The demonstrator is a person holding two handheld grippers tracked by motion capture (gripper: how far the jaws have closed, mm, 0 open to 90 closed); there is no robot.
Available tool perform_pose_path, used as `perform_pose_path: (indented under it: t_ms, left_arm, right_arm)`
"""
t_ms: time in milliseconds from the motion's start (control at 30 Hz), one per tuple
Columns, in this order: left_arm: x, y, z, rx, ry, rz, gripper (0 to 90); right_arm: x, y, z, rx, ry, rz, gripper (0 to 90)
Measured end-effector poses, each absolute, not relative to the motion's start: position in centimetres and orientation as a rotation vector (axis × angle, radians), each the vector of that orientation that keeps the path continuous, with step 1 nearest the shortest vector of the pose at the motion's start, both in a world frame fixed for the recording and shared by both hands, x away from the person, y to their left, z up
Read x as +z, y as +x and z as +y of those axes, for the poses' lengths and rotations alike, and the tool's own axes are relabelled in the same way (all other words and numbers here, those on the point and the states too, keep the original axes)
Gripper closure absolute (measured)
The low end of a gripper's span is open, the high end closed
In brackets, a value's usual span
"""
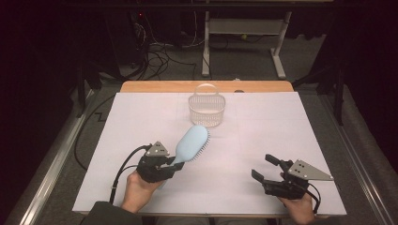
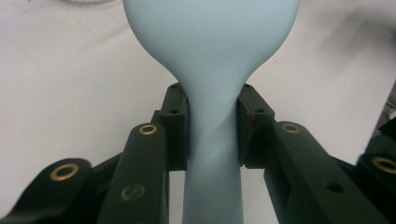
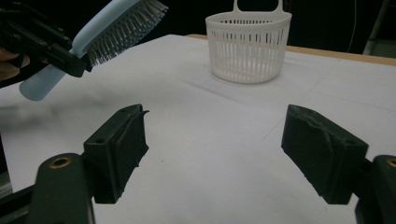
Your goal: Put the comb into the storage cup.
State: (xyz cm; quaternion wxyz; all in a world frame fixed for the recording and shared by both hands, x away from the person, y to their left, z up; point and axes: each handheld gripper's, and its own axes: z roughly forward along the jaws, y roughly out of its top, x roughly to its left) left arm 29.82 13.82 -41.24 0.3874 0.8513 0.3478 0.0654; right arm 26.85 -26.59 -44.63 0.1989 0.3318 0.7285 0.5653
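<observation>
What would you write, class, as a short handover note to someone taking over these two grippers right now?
Left gripper: shut on the handle of the light blue hairbrush, which is lifted off the table, bristles facing the right gripper's side.
Right gripper: open, nothing between its jaws, low over the white table cover.
White basket: upright at the far middle of the table, apparently empty.
Done: brush picked up.
Left: probably carry it forward to the basket and let go.

The left gripper [image 2: 212,126] has its two black fingers [image 2: 175,126] closed on the narrow neck of a pale blue brush [image 2: 212,56], one on each side, pads touching it. Beyond the fingers the brush widens into its smooth back (bristles out of sight); its handle runs down between them. A white surface [image 2: 70,70] lies underneath.
</observation>
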Motion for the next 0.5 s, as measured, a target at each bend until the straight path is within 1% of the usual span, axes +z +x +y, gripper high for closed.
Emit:
perform_pose_path:
  t_ms: [500]
  left_arm:
    - [-41.1, 29.1, 11.9, 0.193, 2.184, 0.843, 67.3]
  right_arm:
    - [-44.6, 27.4, -23.9, 1.623, 0.878, 2.079, 21.8]
